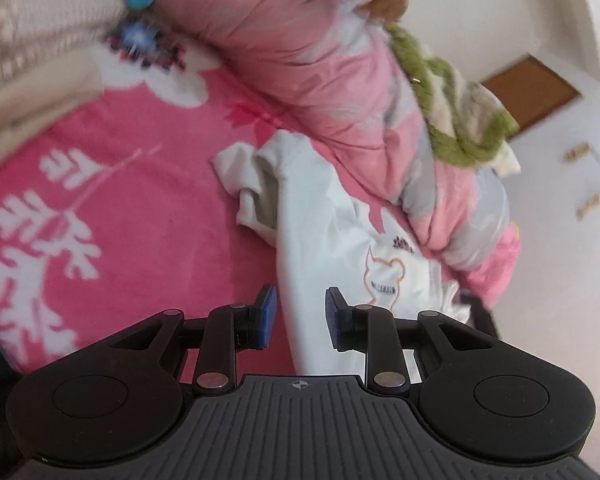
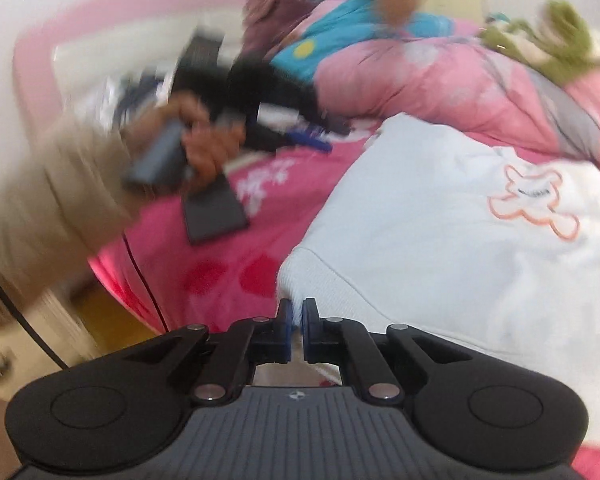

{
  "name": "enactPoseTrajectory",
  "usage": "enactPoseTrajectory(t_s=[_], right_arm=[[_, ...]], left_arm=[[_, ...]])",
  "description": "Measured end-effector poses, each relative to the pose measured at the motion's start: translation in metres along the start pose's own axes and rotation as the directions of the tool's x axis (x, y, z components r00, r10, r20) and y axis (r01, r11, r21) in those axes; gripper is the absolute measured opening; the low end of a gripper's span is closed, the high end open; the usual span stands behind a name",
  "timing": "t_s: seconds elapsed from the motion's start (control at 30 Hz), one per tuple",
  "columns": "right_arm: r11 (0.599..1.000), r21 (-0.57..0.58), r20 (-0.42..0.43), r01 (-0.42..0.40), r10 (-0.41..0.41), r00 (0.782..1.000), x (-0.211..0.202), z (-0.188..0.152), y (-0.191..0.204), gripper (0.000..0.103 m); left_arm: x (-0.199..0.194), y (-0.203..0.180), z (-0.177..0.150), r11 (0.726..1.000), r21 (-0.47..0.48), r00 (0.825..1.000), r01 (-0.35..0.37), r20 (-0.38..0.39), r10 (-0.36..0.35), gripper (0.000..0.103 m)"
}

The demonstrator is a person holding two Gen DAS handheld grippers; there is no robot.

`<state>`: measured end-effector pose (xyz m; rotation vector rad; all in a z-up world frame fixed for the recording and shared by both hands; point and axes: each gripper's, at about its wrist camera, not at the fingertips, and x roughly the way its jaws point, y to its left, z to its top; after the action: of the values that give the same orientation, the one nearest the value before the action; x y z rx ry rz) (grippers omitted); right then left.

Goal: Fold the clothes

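A white sweatshirt (image 1: 320,216) with an orange bear outline lies on a pink bed blanket (image 1: 132,184). My left gripper (image 1: 300,316) is open, its blue pads apart over the garment's near edge, holding nothing. In the right wrist view the same sweatshirt (image 2: 440,232) spreads across the right side. My right gripper (image 2: 297,322) is shut on the ribbed hem corner of the sweatshirt. The left gripper (image 2: 204,136) shows blurred at the left of that view, held in a hand.
A rolled pink and grey quilt (image 1: 320,52) lies behind the sweatshirt, with a green and white cloth (image 1: 460,120) on it. A person in purple (image 2: 284,4) sits on the bed at the back. The bed edge (image 2: 112,276) drops to the floor at left.
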<state>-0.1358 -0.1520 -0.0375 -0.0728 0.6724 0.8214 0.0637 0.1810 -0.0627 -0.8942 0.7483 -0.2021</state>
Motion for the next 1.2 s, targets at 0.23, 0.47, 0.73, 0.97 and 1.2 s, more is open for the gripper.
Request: enactPoseTrajectory(t_s=[0.23, 0.47, 0.73, 0.97, 1.2], right_arm=[[0.997, 0.068, 0.029, -0.045, 0.044, 0.999, -0.012, 0.001, -0.017, 0.003], [0.993, 0.068, 0.064, -0.093, 0.089, 0.994, -0.021, 0.002, -0.02, 0.003], [0.981, 0.091, 0.065, -0.169, 0.164, 0.984, -0.017, -0.001, -0.028, 0.003], [0.974, 0.016, -0.002, -0.225, 0.225, 0.974, 0.003, 0.002, -0.015, 0.003], [0.94, -0.002, -0.163, -0.342, 0.337, 0.927, 0.05, -0.006, -0.001, 0.0]], left_arm=[[0.046, -0.011, 0.028, 0.996, -0.02, 0.996, -0.082, 0.027, 0.083, 0.027], [0.074, -0.015, 0.055, 0.983, -0.018, 0.983, -0.183, 0.026, 0.184, 0.027], [0.104, -0.027, 0.06, 0.963, 0.042, 0.962, -0.268, 0.06, 0.265, 0.011], [0.086, -0.048, 0.064, 0.951, 0.144, 0.953, -0.273, 0.177, 0.247, 0.005], [0.114, -0.014, 0.064, 0.93, 0.133, 0.936, -0.343, 0.125, 0.328, 0.009]])
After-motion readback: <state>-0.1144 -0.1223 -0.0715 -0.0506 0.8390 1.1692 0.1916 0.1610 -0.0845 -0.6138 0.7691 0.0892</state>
